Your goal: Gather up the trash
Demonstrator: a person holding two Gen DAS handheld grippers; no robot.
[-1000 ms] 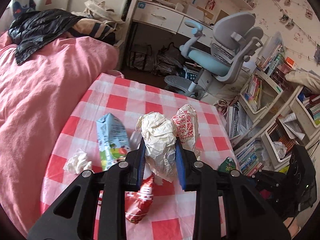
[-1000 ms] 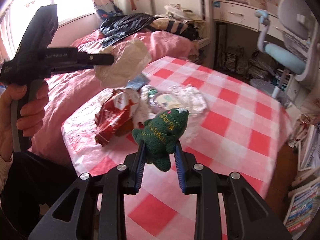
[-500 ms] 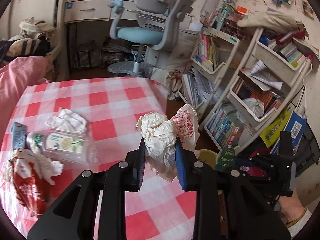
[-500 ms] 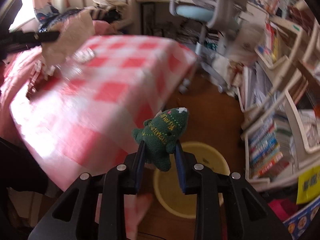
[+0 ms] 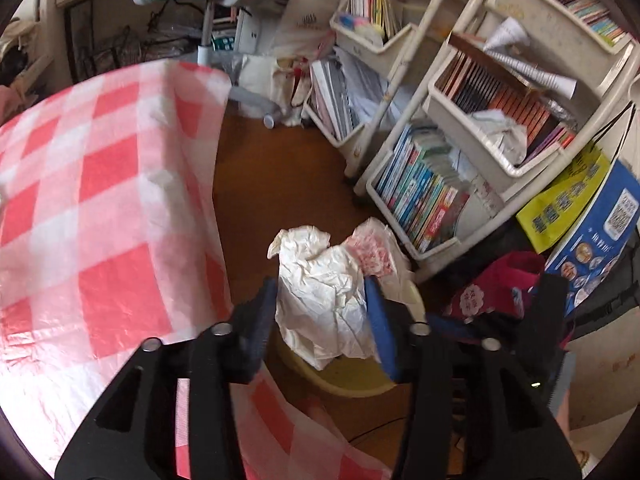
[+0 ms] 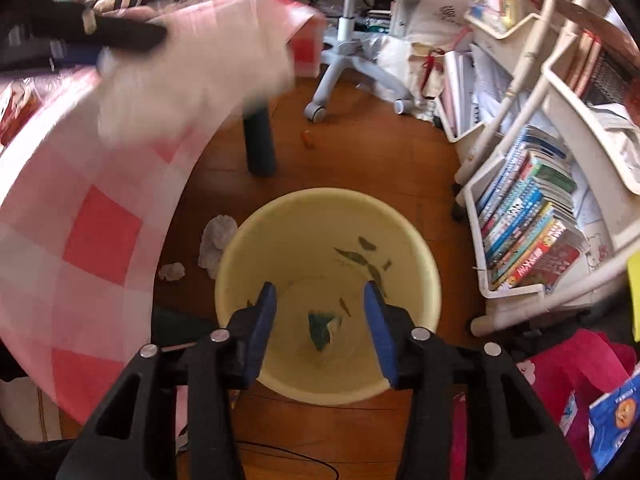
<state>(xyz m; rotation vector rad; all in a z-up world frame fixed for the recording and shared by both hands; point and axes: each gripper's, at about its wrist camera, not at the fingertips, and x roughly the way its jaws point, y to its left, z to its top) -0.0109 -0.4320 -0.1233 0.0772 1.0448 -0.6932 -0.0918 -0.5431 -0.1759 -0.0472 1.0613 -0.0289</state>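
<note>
Over yellow bin | step: dropping trash | right gripper opening, empty | left gripper opening around crumpled paper, seemingly loose | next: let it fall in.

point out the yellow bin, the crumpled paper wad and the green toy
yellow bin (image 6: 256, 240): right wrist view, inner wall.
crumpled paper wad (image 5: 324, 300): left wrist view, its middle.
green toy (image 6: 320, 328): right wrist view, its body, on the bin's floor.

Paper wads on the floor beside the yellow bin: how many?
2: a larger wad against the bin's left side, a smaller wad left of it. Others may hide under the tablecloth.
</note>
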